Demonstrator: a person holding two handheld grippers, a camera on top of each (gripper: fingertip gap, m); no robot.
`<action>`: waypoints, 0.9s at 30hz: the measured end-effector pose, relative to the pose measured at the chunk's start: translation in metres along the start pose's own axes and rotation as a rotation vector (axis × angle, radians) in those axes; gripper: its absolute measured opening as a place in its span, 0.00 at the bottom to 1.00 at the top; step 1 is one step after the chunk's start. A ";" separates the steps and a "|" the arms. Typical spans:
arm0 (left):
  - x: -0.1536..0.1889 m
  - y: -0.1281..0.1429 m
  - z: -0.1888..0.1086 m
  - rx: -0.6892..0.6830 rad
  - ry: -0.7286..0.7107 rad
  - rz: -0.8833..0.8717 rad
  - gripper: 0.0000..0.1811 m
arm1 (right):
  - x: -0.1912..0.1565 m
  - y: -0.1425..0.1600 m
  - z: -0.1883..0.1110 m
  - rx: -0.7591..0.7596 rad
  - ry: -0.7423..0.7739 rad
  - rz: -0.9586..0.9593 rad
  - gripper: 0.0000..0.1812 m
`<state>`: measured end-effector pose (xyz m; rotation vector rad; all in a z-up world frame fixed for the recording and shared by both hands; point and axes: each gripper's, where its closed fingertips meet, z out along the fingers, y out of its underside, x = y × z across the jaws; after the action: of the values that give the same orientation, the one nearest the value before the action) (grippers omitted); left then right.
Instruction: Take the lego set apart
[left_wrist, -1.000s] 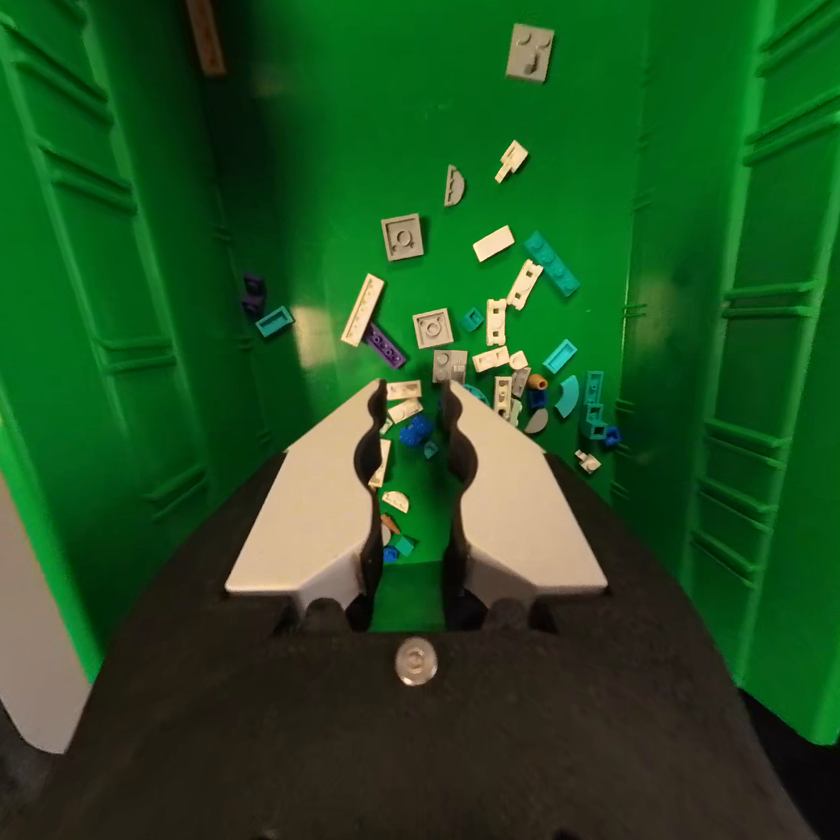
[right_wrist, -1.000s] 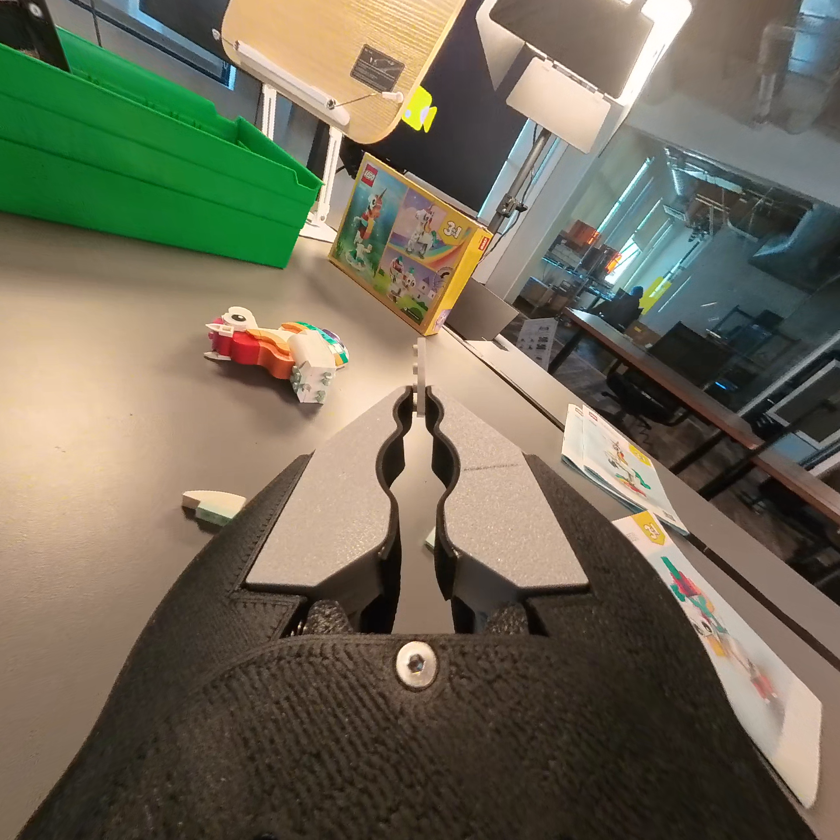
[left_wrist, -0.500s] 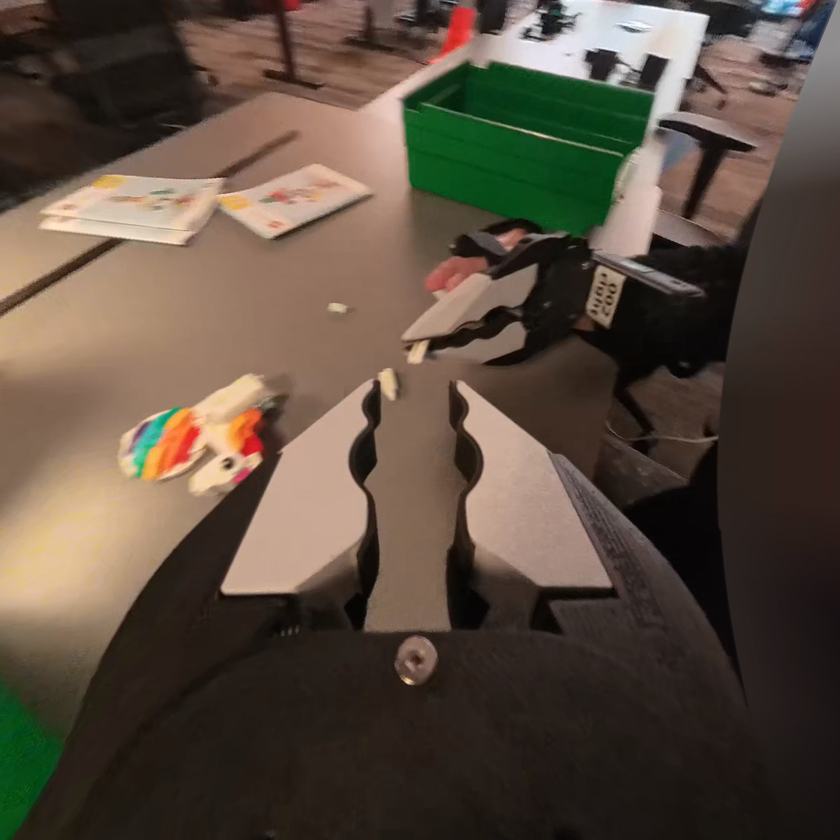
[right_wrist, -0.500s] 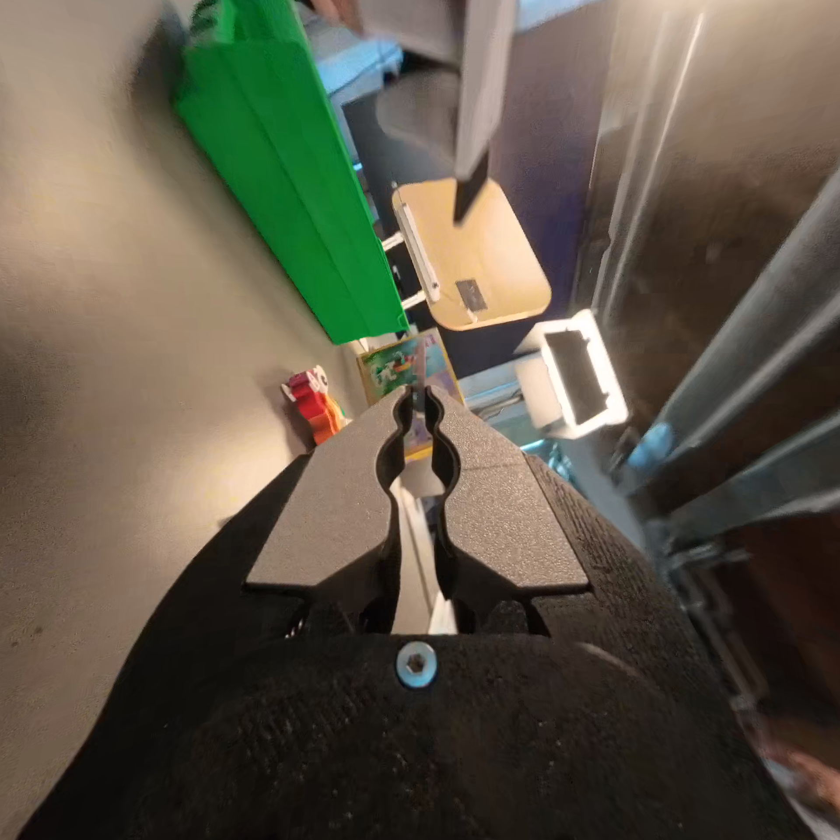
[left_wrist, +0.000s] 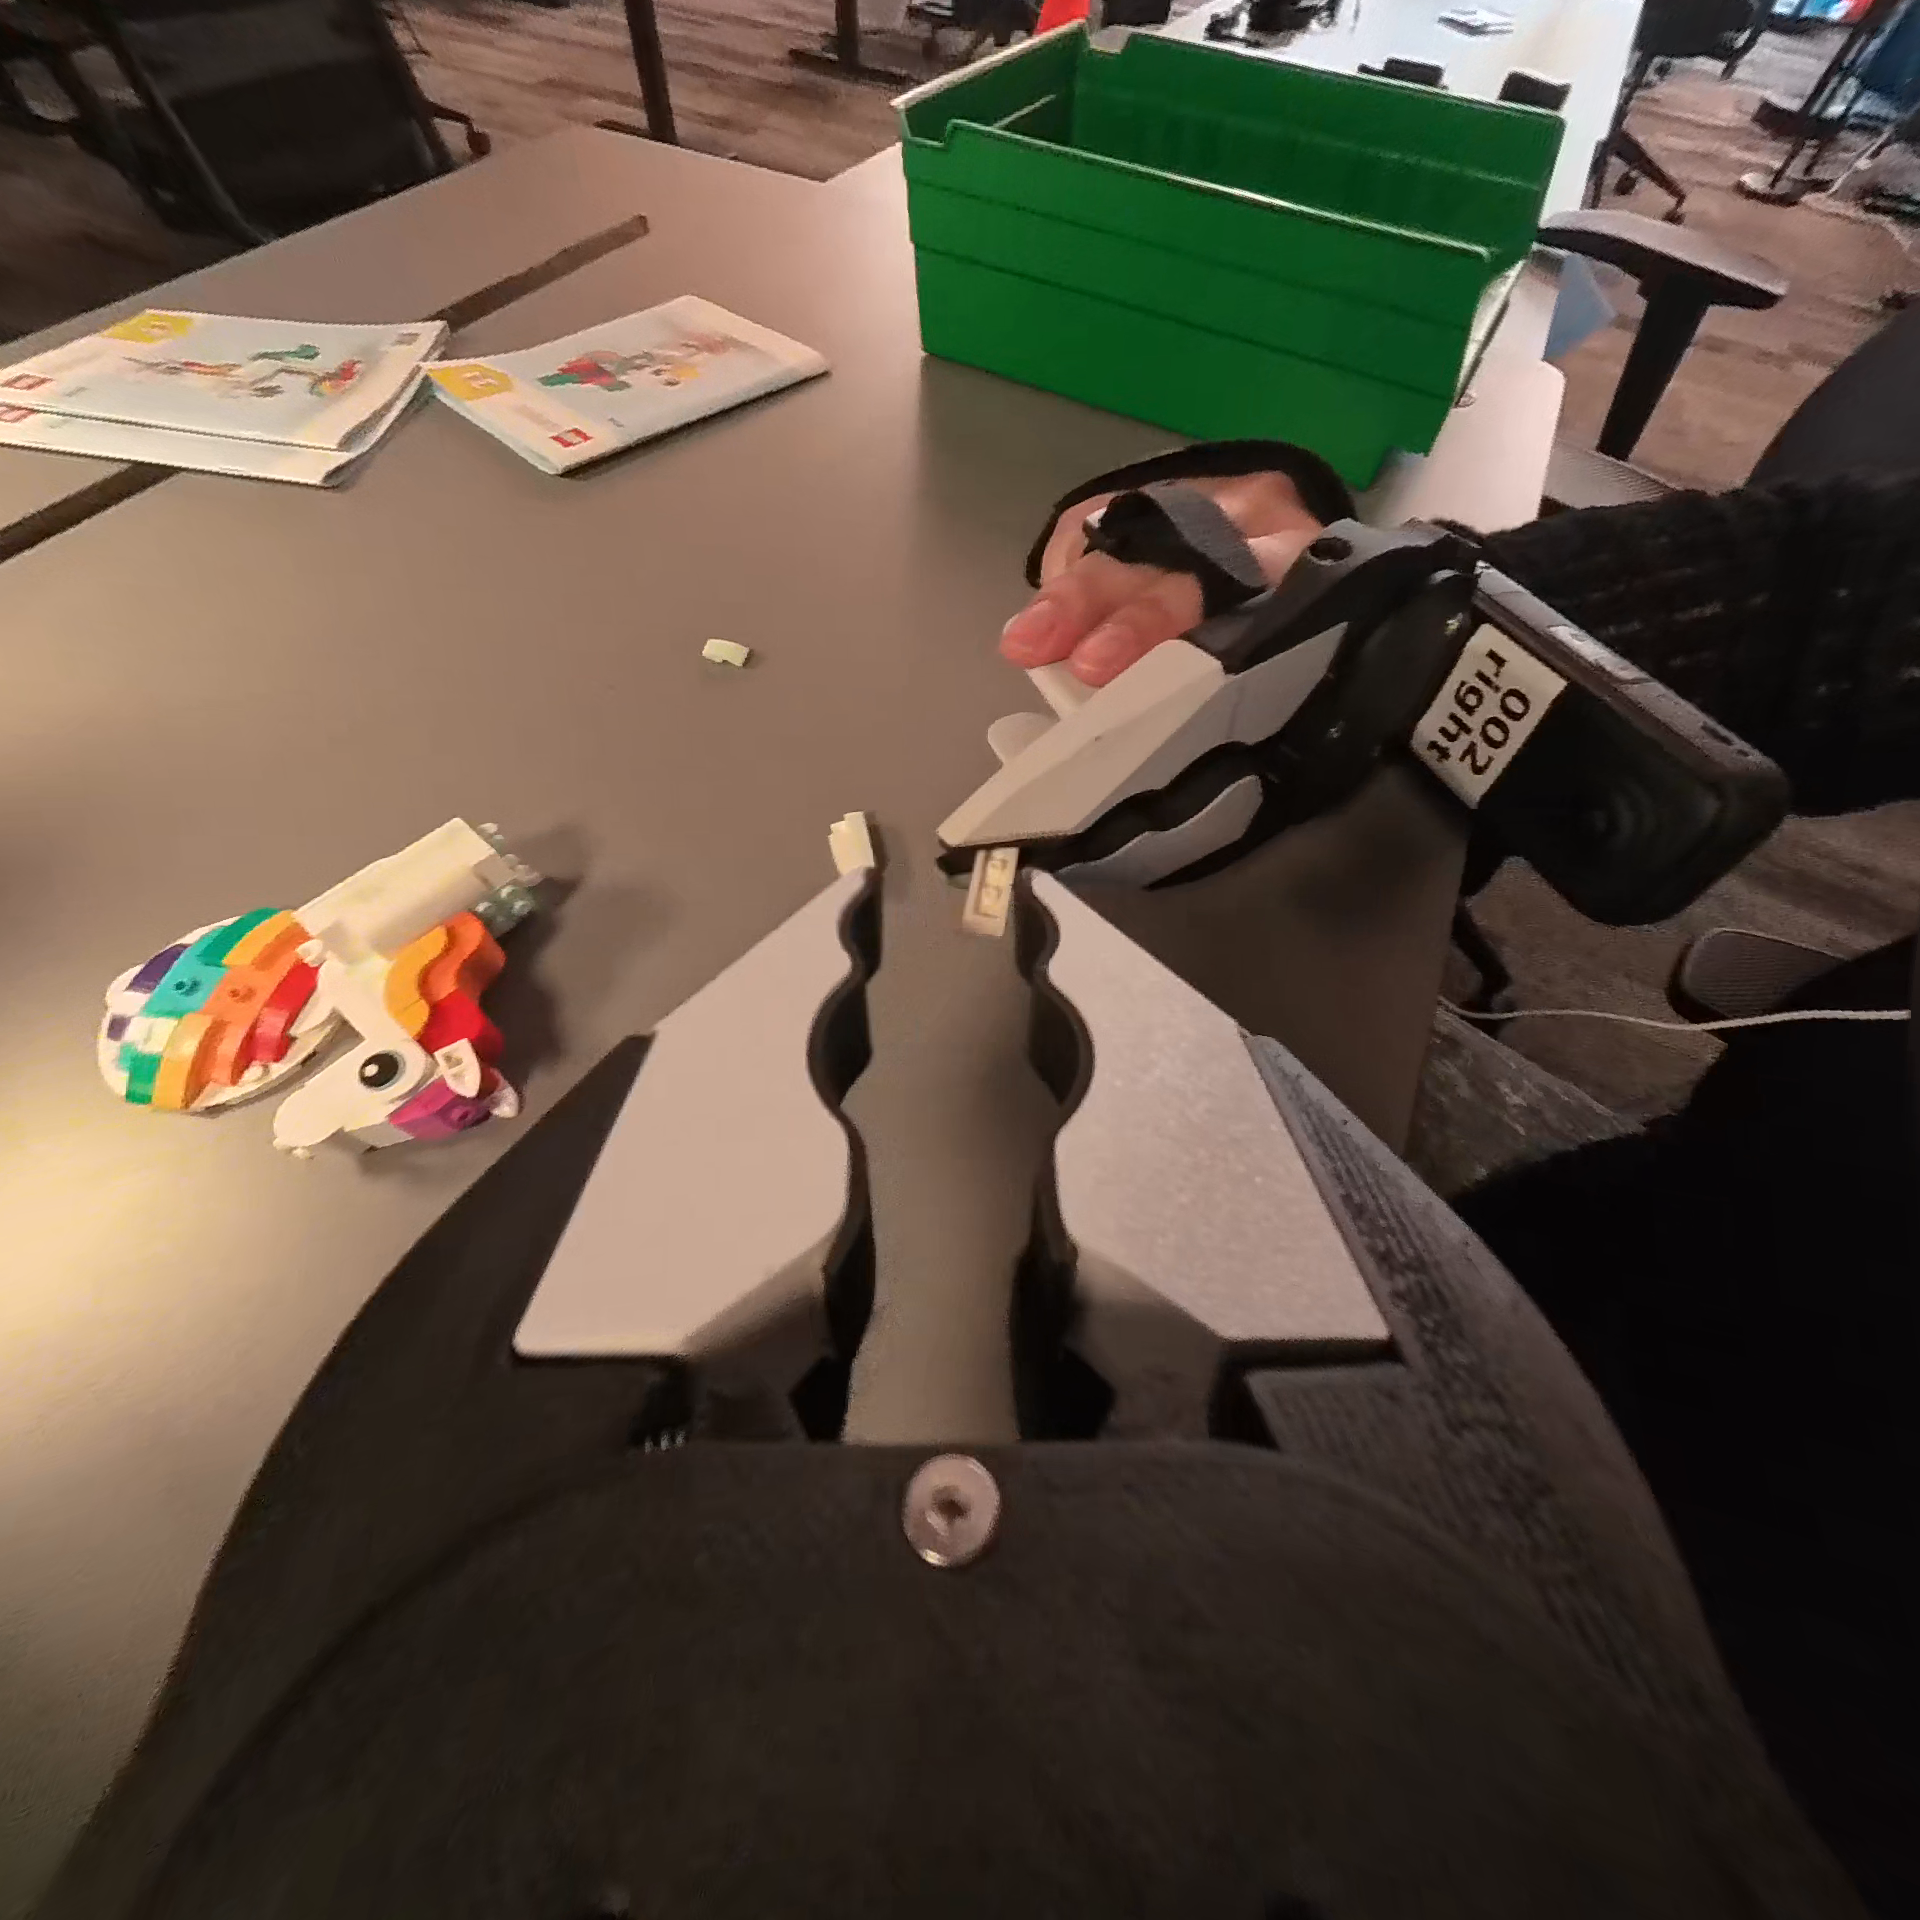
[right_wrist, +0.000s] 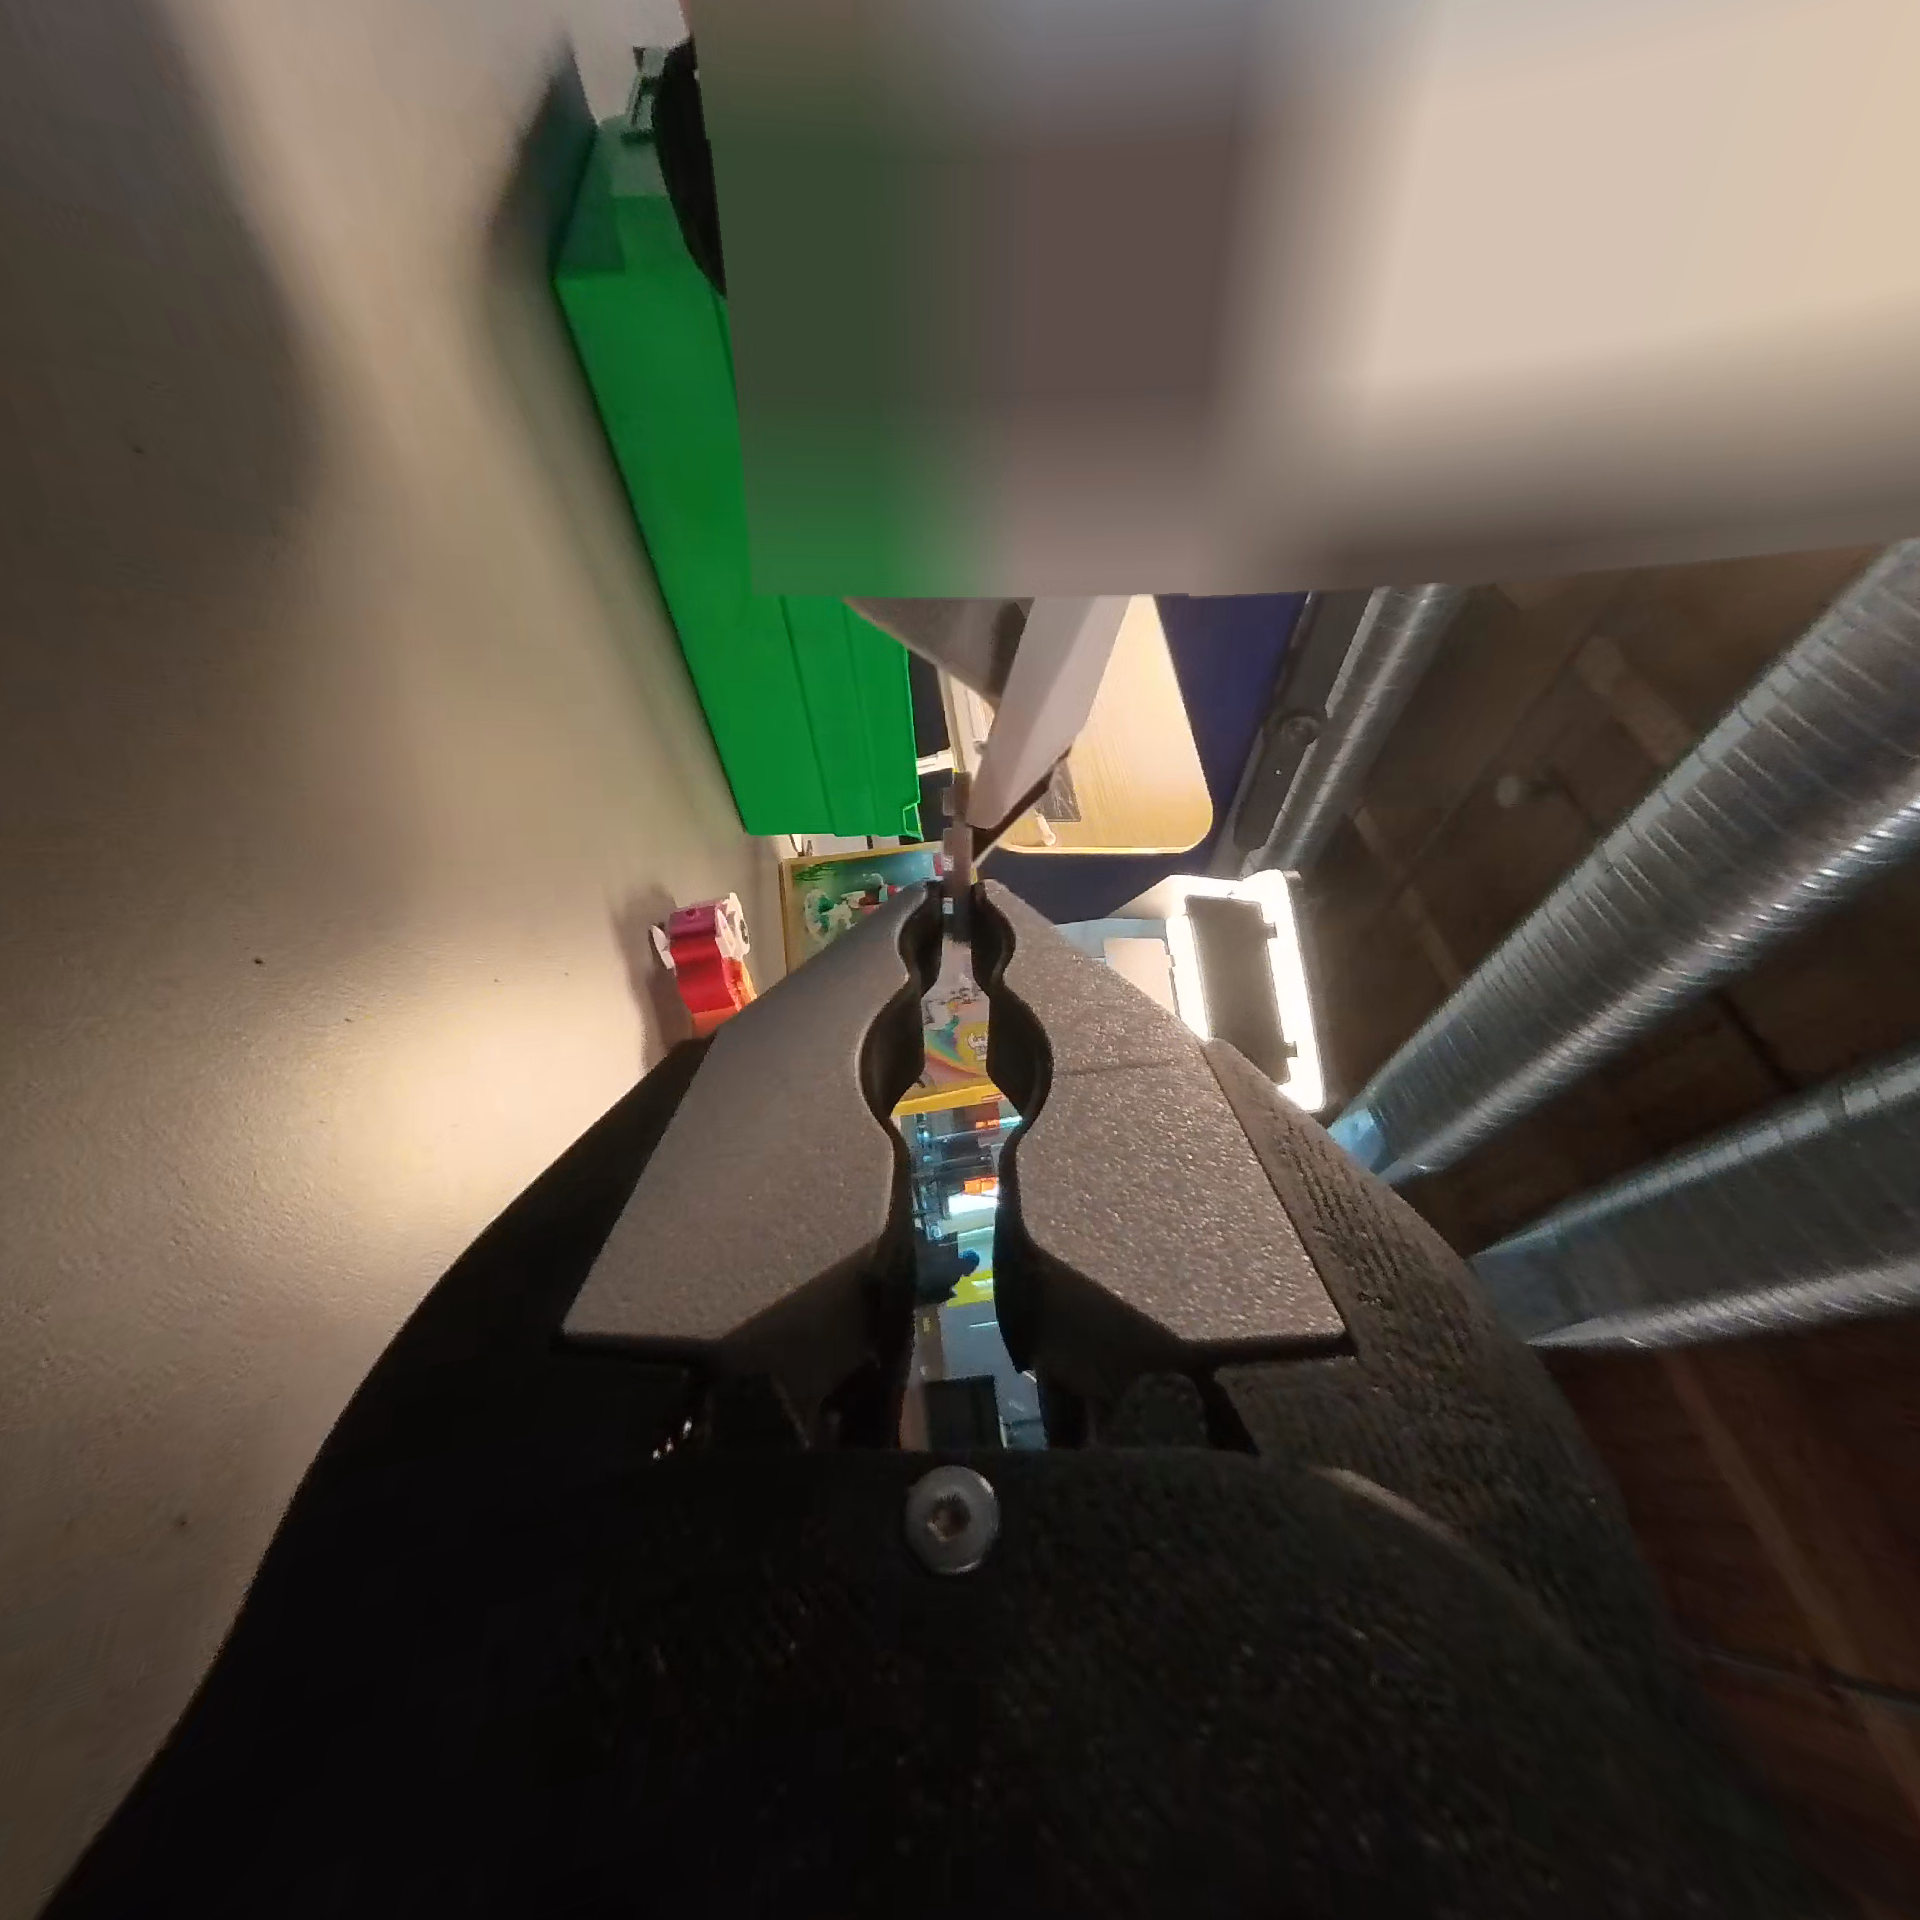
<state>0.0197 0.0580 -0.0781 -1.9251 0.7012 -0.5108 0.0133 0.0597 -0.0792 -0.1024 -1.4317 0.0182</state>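
A: How are the left gripper (left_wrist: 945, 883) and its jaws presented?

B: The jaws are seen parted to a moderate gap above the grey table (left_wrist: 520, 665). Nothing is held between them. A small white piece (left_wrist: 852, 840) is seen on the table just beyond the tip of the left finger; contact cannot be confirmed.

A: And the right gripper (left_wrist: 961, 850)?

B: It is held by a hand (left_wrist: 1127, 613) and turned on its side. Its jaws are closed to a narrow gap on a small white plate (left_wrist: 987, 891), which projects from the fingertips toward the left gripper's tips. In the right wrist view the same plate (right_wrist: 958, 868) is seen edge-on, clamped at the tips of the right gripper (right_wrist: 956, 914).

A: Where is the lego set located?

B: The lego unicorn (left_wrist: 312, 1013) is laid on its side on the table, left of the left gripper and apart from both grippers. Its rainbow mane and white head are visible. A further pale piece (left_wrist: 725, 652) is seen alone farther out on the table.

A: What else is recorded?

B: A green bin (left_wrist: 1195, 281) is placed at the far edge of the table. Instruction booklets (left_wrist: 416, 384) are laid at the far left.
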 end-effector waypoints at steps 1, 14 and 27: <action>0.003 0.000 0.000 0.004 0.020 -0.003 0.12 | 0.001 -0.001 0.000 0.003 0.002 0.000 0.01; -0.020 -0.016 -0.044 0.041 -0.214 0.125 0.04 | 0.015 0.000 -0.003 0.018 0.058 0.089 0.09; -0.181 0.140 -0.196 -0.538 -0.747 -0.579 0.04 | 0.030 0.049 -0.003 -0.135 0.111 0.327 0.05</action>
<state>-0.2711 0.0004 -0.1300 -2.5948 -0.2494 0.1085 0.0230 0.1105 -0.0541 -0.4414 -1.2915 0.1817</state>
